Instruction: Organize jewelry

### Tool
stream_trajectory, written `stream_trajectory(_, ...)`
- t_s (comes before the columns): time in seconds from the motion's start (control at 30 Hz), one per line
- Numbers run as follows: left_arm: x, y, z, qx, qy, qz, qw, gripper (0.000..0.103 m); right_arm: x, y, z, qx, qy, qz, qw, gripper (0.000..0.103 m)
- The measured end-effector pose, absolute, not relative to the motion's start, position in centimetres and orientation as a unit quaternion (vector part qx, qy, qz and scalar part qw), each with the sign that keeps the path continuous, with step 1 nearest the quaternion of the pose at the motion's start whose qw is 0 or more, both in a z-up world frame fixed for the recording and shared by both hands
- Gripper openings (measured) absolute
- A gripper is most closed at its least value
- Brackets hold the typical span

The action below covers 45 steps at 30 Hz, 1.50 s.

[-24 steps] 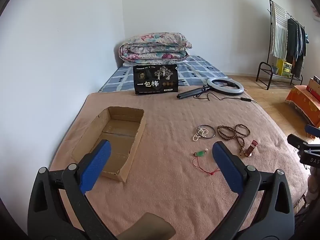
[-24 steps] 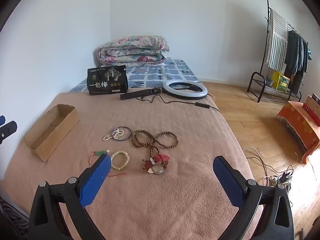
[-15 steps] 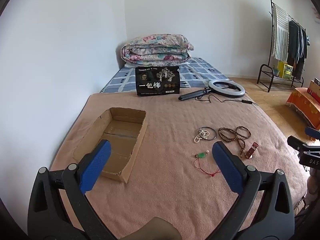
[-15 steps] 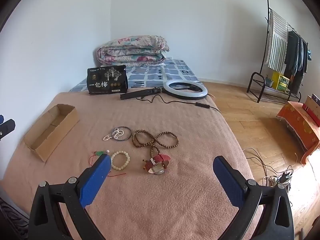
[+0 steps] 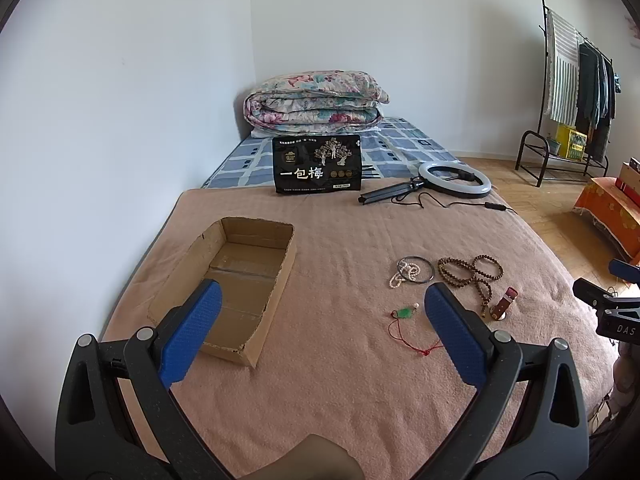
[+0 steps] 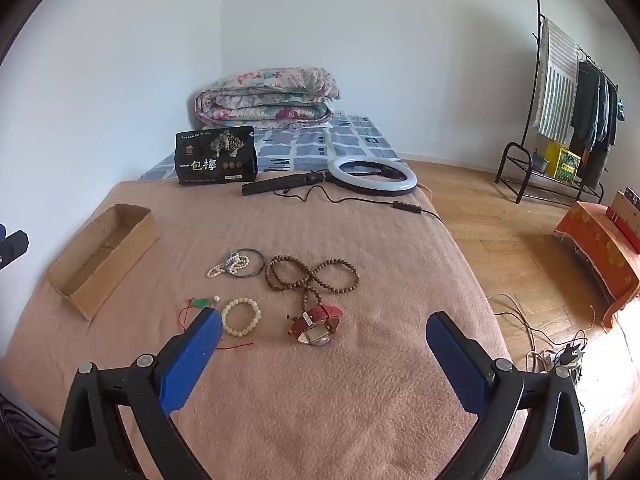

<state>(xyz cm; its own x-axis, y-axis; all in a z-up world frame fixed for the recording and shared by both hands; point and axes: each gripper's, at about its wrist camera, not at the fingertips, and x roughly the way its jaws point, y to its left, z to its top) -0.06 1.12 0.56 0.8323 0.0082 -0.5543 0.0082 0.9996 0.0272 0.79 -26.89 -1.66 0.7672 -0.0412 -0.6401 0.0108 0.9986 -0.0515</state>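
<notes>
Jewelry lies on a pink blanket (image 6: 320,392): a brown wooden bead necklace (image 6: 310,276) (image 5: 468,272), a pearl string on a dark bangle (image 6: 236,264) (image 5: 410,270), a cream bead bracelet (image 6: 241,316), a green pendant on red cord (image 6: 201,303) (image 5: 406,313) and a red-strapped watch (image 6: 317,324) (image 5: 504,308). An empty cardboard box (image 5: 236,280) (image 6: 102,258) sits to their left. My left gripper (image 5: 320,316) hangs open above the blanket between box and jewelry. My right gripper (image 6: 324,336) is open, hovering near the watch and bracelet. Neither holds anything.
A black snack bag (image 5: 317,164) stands at the blanket's far edge beside a ring light with its cable (image 5: 456,180). A folded floral quilt (image 5: 316,100) lies behind. Wooden floor, a clothes rack (image 6: 568,100) and cables (image 6: 552,352) are to the right.
The left wrist view has drifted slightly, with the box and jewelry shifting a little right in frame. The right wrist view is nearly unchanged. Both grippers stay open.
</notes>
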Motion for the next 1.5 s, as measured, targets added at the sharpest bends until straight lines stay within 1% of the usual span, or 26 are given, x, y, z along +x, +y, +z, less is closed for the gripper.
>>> stream_trajectory(1.5, -0.21, 0.96, 0.33, 0.016, 0.287, -0.001, 0.958, 0.103, 0.66, -26.33, -2.06, -0.026, 0.348, -0.01, 0.937, 0.103)
